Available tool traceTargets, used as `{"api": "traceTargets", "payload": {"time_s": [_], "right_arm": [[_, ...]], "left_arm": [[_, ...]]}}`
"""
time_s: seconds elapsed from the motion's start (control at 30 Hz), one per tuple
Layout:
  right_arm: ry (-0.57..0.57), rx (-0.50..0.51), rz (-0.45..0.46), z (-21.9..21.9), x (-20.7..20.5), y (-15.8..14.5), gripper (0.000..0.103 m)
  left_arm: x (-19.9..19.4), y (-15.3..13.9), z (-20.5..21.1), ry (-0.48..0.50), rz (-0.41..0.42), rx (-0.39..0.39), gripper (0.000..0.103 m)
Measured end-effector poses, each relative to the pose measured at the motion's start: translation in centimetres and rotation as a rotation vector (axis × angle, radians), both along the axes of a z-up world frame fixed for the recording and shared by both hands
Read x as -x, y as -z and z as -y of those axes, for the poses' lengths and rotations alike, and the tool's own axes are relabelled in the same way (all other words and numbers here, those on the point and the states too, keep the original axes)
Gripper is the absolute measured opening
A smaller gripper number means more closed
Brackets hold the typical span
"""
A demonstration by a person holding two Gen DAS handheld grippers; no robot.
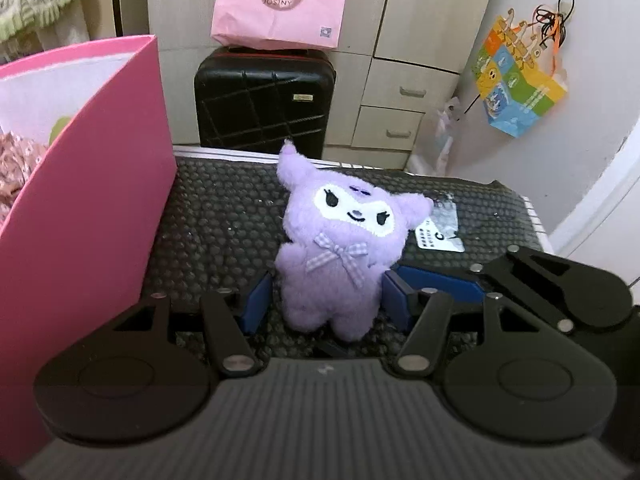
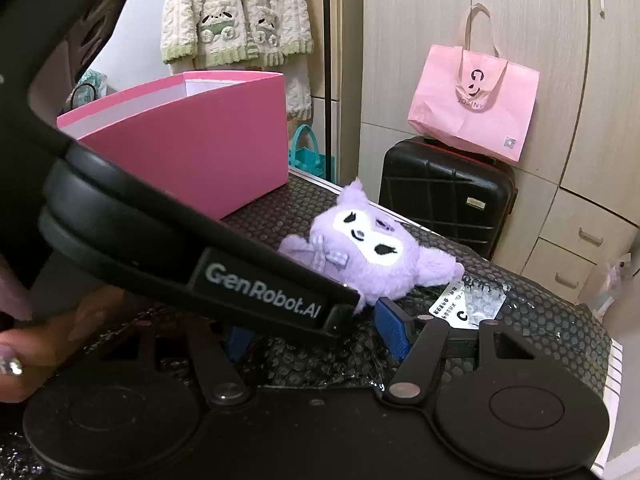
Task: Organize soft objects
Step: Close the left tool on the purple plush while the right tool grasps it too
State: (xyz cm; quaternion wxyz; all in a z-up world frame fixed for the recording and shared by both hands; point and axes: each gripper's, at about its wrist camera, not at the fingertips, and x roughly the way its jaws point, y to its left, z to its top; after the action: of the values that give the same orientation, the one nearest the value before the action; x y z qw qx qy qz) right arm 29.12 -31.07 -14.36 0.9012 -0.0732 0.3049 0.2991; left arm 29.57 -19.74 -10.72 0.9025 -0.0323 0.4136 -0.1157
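While right gripper sits open nearby, purple plush lies btwn left gripper's half-open pads.

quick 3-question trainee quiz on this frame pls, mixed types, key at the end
1. True or false: the purple plush toy lies between the blue pads of the left gripper.
2. What stands on the black suitcase? A) pink tote bag B) knitted cardigan C) colourful paper bag
3. Fill in: the pink box stands on the black bubble-wrap mat, on the toy's ____ side in the left wrist view.

Key: 1 true; 2 A, the pink tote bag; 3 left.
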Motion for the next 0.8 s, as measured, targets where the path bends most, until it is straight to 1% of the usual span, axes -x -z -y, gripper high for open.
{"api": "traceTargets", "payload": {"time_s": [0.07,0.1,0.17,0.3,0.4,0.53,0.63,0.8], "right_arm": [[-0.005,-0.014,-0.004,0.1,-0.1,0.0,0.067],[-0.008,-0.021,-0.004,0.1,0.0,0.1,0.062],[0.001,-0.023,0.005,0.1,-0.1,0.2,0.06],[0.026,-0.032,0.008,0.4,-0.2,0.1,0.047],[0.028,-0.038,0.012,0.5,0.1,0.0,0.046],[0.01,-0.008,0.039,0.2,1.0,-0.5,0.044],[0.007,-0.018,0.041,0.4,1.6,-0.7,0.044],[0.014,-0.008,0.03,0.4,2.8,-1.1,0.044]], "left_arm": [[0.0,0.1,0.1,0.025,-0.008,0.017,0.048],[0.1,0.1,0.2,0.035,-0.005,0.017,0.044],[0.4,0.1,0.4,0.047,0.009,0.006,0.042],[0.7,0.0,0.5,0.052,0.024,0.004,0.039],[1.1,-0.3,0.5,0.06,0.028,0.01,0.039],[1.9,-0.8,0.1,0.086,0.036,0.018,0.039],[2.5,-1.1,-0.2,0.102,0.037,0.026,0.039],[3.7,-1.1,-0.5,0.134,0.011,0.049,0.039]]}}
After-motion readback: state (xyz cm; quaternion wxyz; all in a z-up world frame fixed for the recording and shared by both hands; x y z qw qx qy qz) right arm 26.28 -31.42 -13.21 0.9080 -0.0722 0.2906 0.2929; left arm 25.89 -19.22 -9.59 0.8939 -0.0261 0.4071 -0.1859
